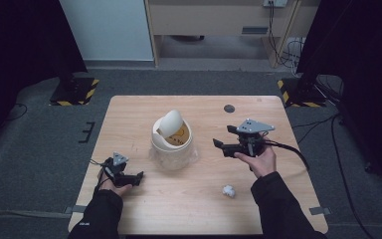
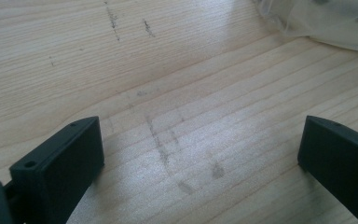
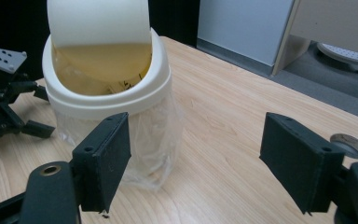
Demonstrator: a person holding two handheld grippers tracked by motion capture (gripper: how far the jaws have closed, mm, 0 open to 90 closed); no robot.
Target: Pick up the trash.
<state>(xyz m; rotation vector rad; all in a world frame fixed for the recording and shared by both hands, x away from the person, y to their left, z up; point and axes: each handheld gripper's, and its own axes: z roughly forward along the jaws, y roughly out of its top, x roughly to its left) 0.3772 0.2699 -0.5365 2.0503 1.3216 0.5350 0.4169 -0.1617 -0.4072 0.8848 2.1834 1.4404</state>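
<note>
While the left gripper (image 1: 140, 175) rests low on the table (image 1: 129, 114) to the left of the bin and nearer the person, its jaws stand wide with bare wood between them, and a fold of the bin's clear liner (image 2: 326, 23) lies just beyond. At the middle of the table stands the small cream bin (image 1: 171, 142), its swing lid (image 1: 170, 123) tipped up so the mouth is partly open — a yellowish inside shows under it. To the right of the bin, the right gripper (image 1: 218, 146) is held up off the wood, pointing at the bin's side, its jaws also wide and holding nothing. Right of the bin and close to the person's edge lies a crumpled paper ball (image 1: 228, 190), well apart from both grippers. The work in hand looks like binning that ball, so the right gripper probably needs to turn back toward the person and come down over it. A good pick would likely straddle the ball squarely and close gently — it is light and may skid — while the left gripper could steady the bin or keep the lid tipped.
</note>
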